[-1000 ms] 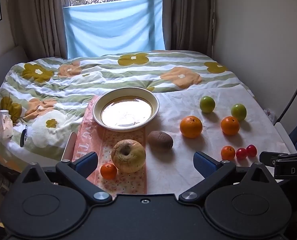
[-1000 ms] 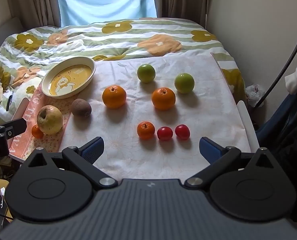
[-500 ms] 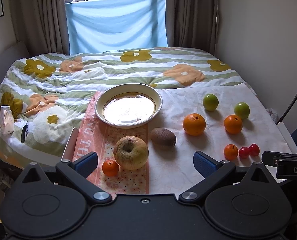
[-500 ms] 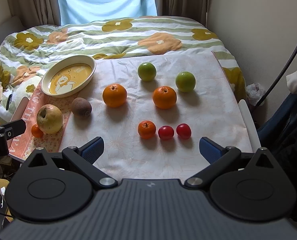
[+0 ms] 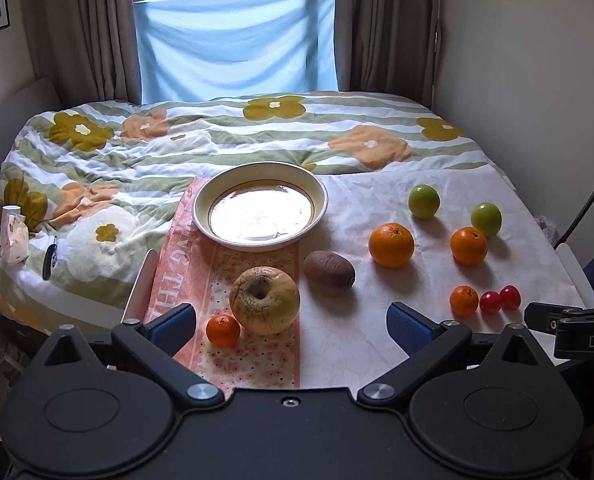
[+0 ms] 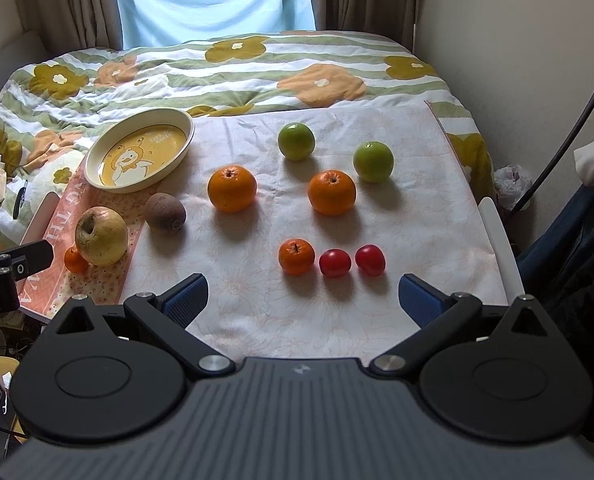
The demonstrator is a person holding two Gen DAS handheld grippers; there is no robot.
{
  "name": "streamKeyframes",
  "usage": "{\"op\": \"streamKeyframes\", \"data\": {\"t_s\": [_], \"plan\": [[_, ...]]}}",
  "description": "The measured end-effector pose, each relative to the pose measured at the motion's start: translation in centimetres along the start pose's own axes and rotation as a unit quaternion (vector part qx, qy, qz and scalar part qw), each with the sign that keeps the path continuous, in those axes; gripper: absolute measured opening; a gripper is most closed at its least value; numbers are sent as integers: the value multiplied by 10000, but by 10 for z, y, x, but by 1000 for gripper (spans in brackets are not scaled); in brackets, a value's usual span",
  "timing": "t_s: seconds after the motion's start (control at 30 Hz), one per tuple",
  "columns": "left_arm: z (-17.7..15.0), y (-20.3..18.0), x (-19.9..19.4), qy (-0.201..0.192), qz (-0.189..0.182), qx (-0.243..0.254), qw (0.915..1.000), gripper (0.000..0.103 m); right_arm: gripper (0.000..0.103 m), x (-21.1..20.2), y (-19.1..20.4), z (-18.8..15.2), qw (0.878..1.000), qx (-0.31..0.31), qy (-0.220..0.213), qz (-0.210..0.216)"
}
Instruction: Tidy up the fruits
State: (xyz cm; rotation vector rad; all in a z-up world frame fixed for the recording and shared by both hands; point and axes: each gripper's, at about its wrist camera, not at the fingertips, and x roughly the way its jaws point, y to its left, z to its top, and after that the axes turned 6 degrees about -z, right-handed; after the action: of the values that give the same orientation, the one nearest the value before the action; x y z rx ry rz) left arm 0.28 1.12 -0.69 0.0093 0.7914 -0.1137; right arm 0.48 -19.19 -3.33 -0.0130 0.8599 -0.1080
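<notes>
Fruit lies on a pale cloth on a bed. A yellowish apple (image 5: pixel 264 300) and a small mandarin (image 5: pixel 223 331) sit just ahead of my open, empty left gripper (image 5: pixel 291 326), with a brown kiwi (image 5: pixel 329 269) beside them. An empty cream bowl (image 5: pixel 260 211) stands behind. Two oranges (image 6: pixel 231 188) (image 6: pixel 331 192), two green fruits (image 6: pixel 295 141) (image 6: pixel 373 161), a small mandarin (image 6: pixel 296 256) and two red tomatoes (image 6: pixel 335 263) (image 6: pixel 370 260) lie ahead of my open, empty right gripper (image 6: pixel 303 302).
A flowered quilt (image 5: pixel 225 136) covers the bed behind the cloth. A pink patterned cloth (image 5: pixel 217 280) lies under the bowl and apple. A wall (image 6: pixel 517 40) runs along the right. A small white carton (image 5: pixel 13 232) lies at the left edge.
Both views have shifted slightly: the fruit sits a little lower and farther in frame as both grippers tilt up or draw back. No fruit has moved; both grippers stay open.
</notes>
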Motion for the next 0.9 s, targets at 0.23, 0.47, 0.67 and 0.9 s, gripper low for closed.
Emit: {"op": "streamKeyframes", "data": {"t_s": [0.23, 0.47, 0.67, 0.9], "plan": [[0, 1, 0, 6, -3, -7, 10000, 103, 103, -1, -2, 1, 10000, 0, 4, 2], [0, 1, 0, 1, 0, -7, 10000, 103, 103, 0, 2, -3, 10000, 1, -7, 10], [0, 2, -1, -4, 3, -6, 10000, 103, 103, 0, 1, -3, 10000, 5, -7, 15], [0, 2, -2, 0, -4, -13, 10000, 103, 103, -3, 4, -4, 10000, 28, -58, 54]]}}
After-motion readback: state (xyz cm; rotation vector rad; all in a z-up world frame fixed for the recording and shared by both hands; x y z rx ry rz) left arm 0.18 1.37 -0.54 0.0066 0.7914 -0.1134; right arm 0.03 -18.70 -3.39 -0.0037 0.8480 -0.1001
